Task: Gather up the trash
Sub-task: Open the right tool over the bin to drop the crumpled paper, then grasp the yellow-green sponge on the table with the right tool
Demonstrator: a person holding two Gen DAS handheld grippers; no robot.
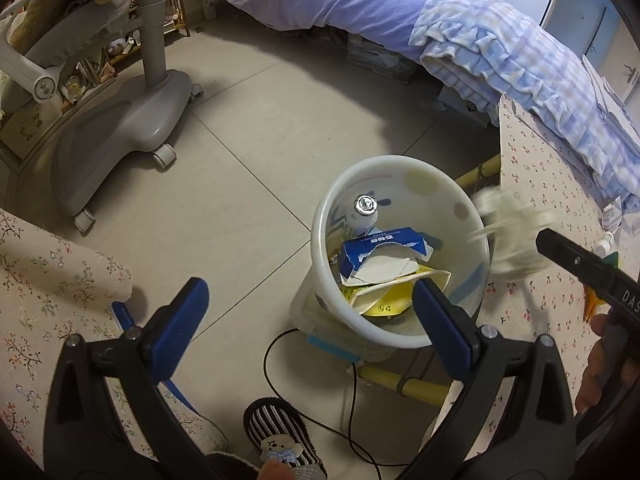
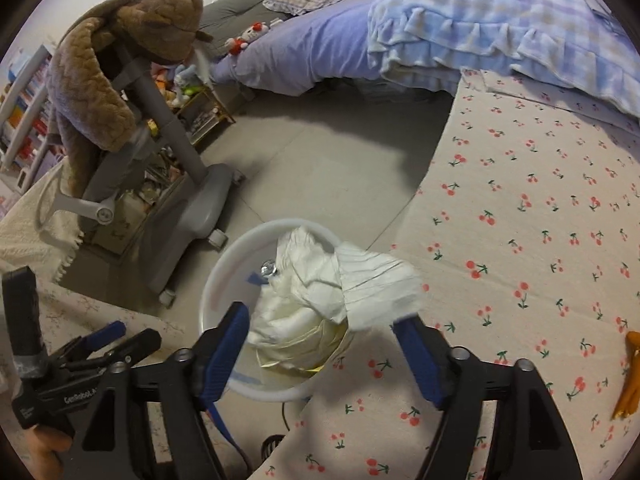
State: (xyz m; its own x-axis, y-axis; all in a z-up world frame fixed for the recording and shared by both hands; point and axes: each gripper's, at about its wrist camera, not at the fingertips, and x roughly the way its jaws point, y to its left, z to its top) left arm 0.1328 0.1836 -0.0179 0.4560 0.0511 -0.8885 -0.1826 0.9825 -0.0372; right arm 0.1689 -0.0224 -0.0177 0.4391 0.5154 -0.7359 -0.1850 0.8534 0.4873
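Observation:
A white dotted bin (image 1: 472,240) stands on the floor, holding a blue carton (image 1: 380,246), a small bottle (image 1: 362,210) and yellow wrappers (image 1: 384,304). My left gripper (image 1: 314,320) hangs over its near rim, jaws wide apart and empty. A crumpled white paper (image 2: 320,296) is over the bin's mouth (image 2: 216,280), between the spread fingers of my right gripper (image 2: 322,340). The paper looks blurred and loose, and the pads do not press it. In the left wrist view the same paper (image 1: 508,232) is a blur at the bin's right rim, ahead of the right gripper's black arm.
A grey wheeled chair base (image 1: 132,120) stands left of the bin and a bed (image 1: 360,0) behind it. A cherry-print cloth surface (image 2: 540,220) lies right, with an orange thing (image 2: 632,376) on it. A black cable (image 1: 280,392) and a striped slipper (image 1: 280,436) lie near.

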